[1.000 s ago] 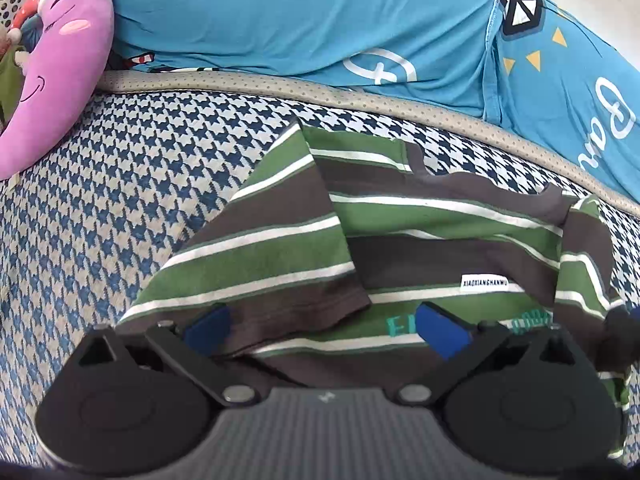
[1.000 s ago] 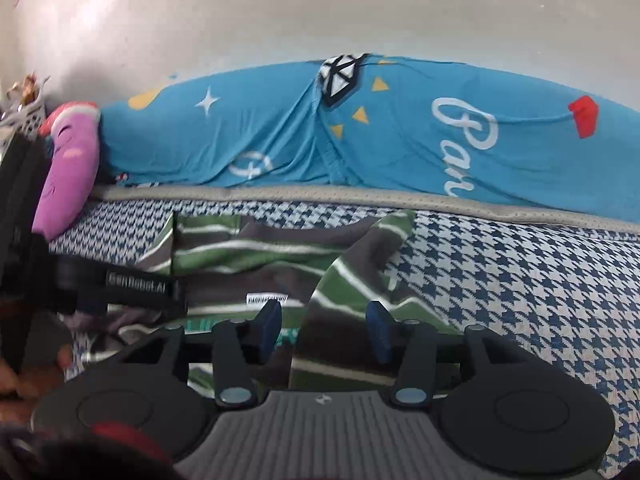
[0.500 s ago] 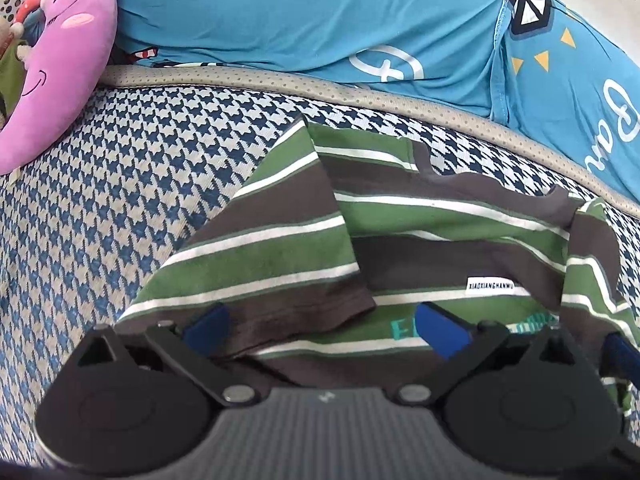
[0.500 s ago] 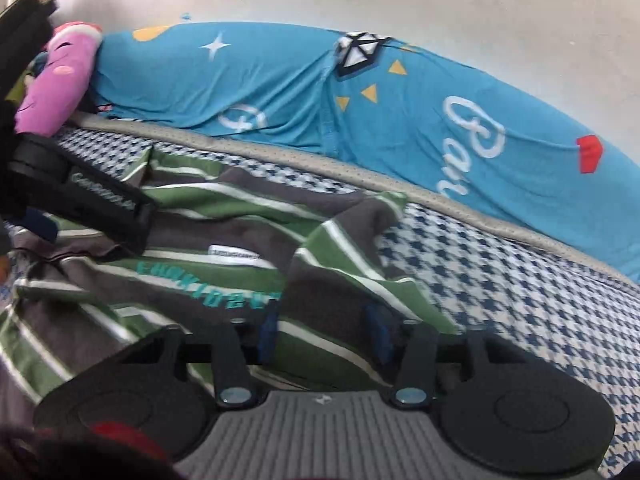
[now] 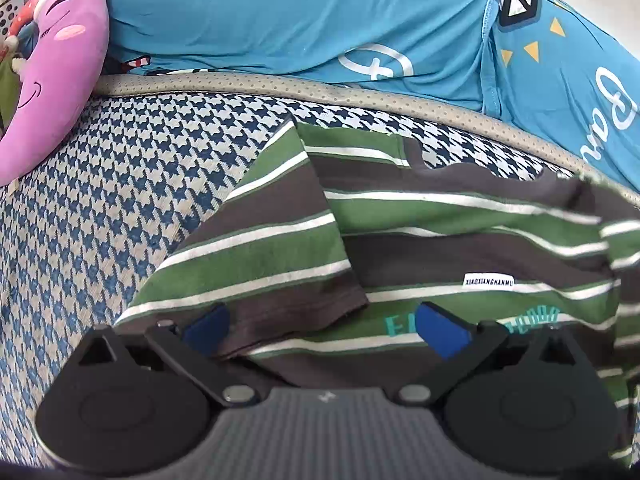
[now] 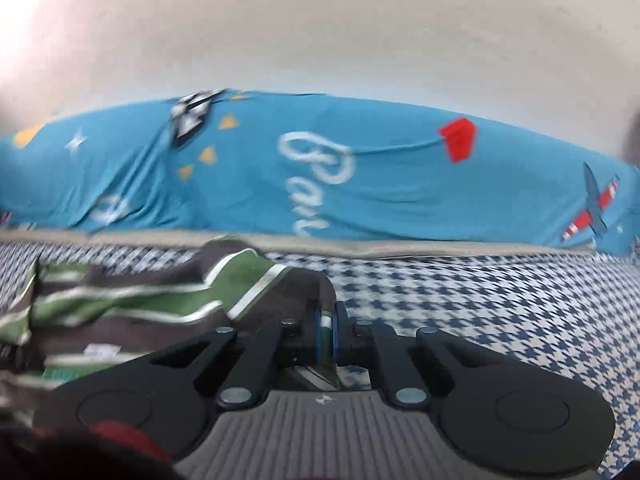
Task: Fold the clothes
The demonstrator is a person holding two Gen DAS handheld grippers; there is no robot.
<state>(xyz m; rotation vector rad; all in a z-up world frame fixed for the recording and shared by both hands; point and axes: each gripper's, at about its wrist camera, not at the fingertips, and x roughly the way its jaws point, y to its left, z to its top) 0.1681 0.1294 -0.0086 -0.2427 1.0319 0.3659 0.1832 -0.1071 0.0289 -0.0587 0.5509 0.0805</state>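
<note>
A green, brown and white striped T-shirt (image 5: 440, 216) lies on the houndstooth bed cover (image 5: 120, 200), its left sleeve folded over the body. My left gripper (image 5: 324, 326) is open, its blue pads either side of the sleeve hem, low over the shirt. In the right wrist view the same shirt (image 6: 132, 300) lies at the left, and my right gripper (image 6: 326, 336) is shut on its right sleeve, which bunches up over the fingers.
A blue printed quilt (image 5: 320, 28) lies along the back by the wall and also shows in the right wrist view (image 6: 360, 184). A pink plush pillow (image 5: 52, 80) sits at the far left. Houndstooth cover (image 6: 500, 312) extends to the right.
My right gripper has closed on the shirt's right sleeve and swung its view to the right. The left gripper has stayed open and has hardly moved.
</note>
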